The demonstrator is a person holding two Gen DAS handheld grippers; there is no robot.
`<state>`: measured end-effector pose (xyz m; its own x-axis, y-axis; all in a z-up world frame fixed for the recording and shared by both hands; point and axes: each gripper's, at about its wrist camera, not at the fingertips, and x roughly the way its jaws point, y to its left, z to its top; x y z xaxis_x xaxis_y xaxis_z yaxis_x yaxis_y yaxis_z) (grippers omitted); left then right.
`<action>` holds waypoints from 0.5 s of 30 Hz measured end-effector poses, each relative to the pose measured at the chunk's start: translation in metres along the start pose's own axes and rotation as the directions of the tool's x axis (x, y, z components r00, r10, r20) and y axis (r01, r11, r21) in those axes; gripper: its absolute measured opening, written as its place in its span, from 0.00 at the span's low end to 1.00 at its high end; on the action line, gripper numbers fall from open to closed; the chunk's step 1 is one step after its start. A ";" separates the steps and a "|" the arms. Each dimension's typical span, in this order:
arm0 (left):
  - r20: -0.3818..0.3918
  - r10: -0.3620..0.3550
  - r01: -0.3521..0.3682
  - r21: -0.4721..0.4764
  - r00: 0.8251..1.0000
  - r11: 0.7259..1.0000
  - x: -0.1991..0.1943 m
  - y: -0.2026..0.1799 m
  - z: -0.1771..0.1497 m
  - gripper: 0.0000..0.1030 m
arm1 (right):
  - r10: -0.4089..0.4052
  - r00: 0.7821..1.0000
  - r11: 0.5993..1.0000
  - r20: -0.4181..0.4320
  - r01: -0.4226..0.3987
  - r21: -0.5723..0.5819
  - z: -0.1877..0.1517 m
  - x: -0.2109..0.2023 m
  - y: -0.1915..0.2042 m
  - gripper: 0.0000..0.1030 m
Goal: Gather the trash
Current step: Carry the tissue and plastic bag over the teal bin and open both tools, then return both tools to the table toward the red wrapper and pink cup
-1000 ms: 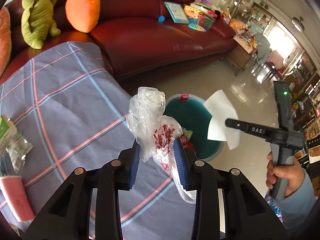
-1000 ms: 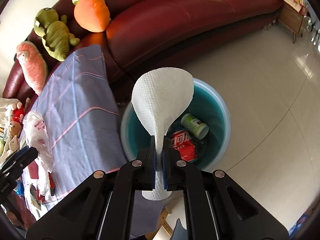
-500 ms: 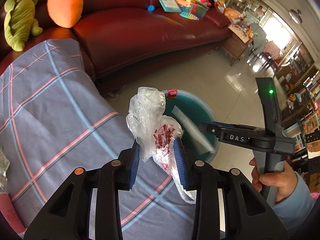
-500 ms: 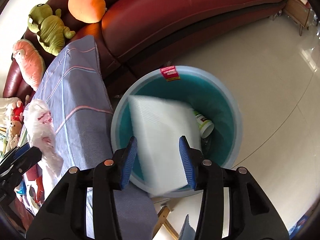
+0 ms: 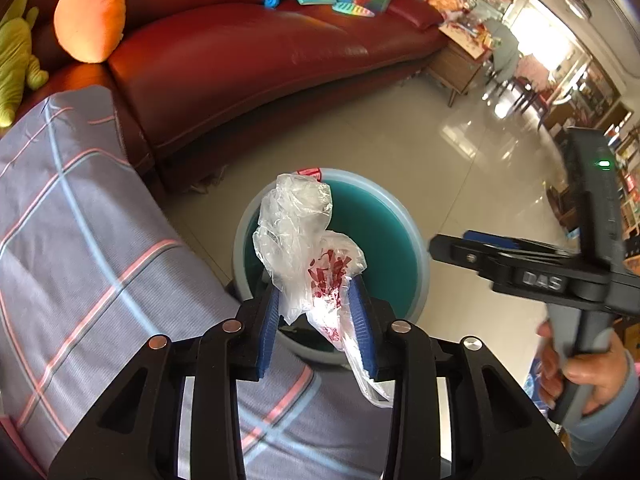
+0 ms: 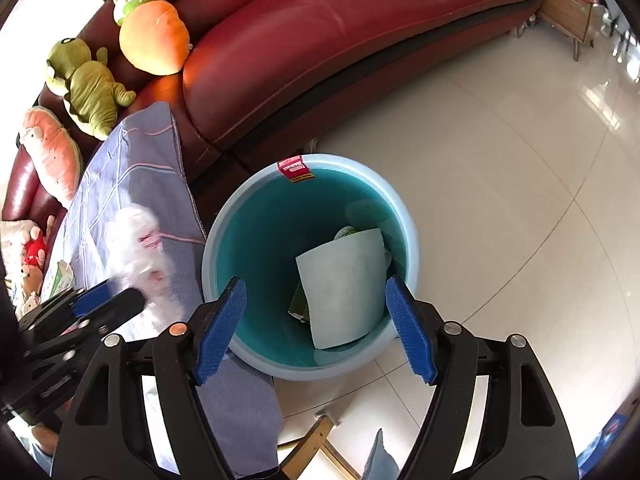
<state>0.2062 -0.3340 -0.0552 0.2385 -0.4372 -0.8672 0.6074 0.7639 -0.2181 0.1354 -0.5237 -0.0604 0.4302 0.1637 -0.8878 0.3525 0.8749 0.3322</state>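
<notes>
Presently one blue bin (image 6: pixel 240 344) holding one paper sheet (image 6: pixel 344 284), left claw (image 5: pixel 316 320) easing apart yet pinching one plastic bag (image 5: pixel 296 240), right claw (image 6: pixel 316 324) spreading, empty.

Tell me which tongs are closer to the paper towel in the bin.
Right. The right tongs hang, jaws opening, directly above the paper towel; the left tongs hold a plastic bag beside the bin's rim.

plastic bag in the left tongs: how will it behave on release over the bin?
The plastic bag looks thin and crumpled, so it is probably very light and may drift rather than drop straight into the bin. It sags below the left tongs, so floppy. Film that thin might cling to a blue pad.
</notes>
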 end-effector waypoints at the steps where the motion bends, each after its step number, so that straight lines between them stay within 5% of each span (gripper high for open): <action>1: -0.001 0.011 -0.011 0.005 1.000 1.000 0.003 -0.002 0.001 0.41 | -0.003 1.000 1.000 0.002 0.003 0.002 0.000 -0.001 -0.001 0.67; 5: 0.007 0.065 -0.065 0.001 0.998 0.998 0.008 -0.002 0.006 0.77 | -0.008 1.000 1.000 0.004 0.008 0.012 -0.002 -0.005 -0.005 0.67; 15: 0.010 0.074 -0.073 -0.051 0.997 0.996 -0.004 0.017 -0.004 0.84 | -0.015 1.000 1.000 -0.009 0.015 0.022 -0.004 -0.003 -0.001 0.71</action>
<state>0.2124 -0.3176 -0.0572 0.2900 -0.3845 -0.8764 0.5491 0.8168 -0.1767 0.1308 -0.5232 -0.0590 0.4173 0.1550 -0.8954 0.3770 0.8671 0.3257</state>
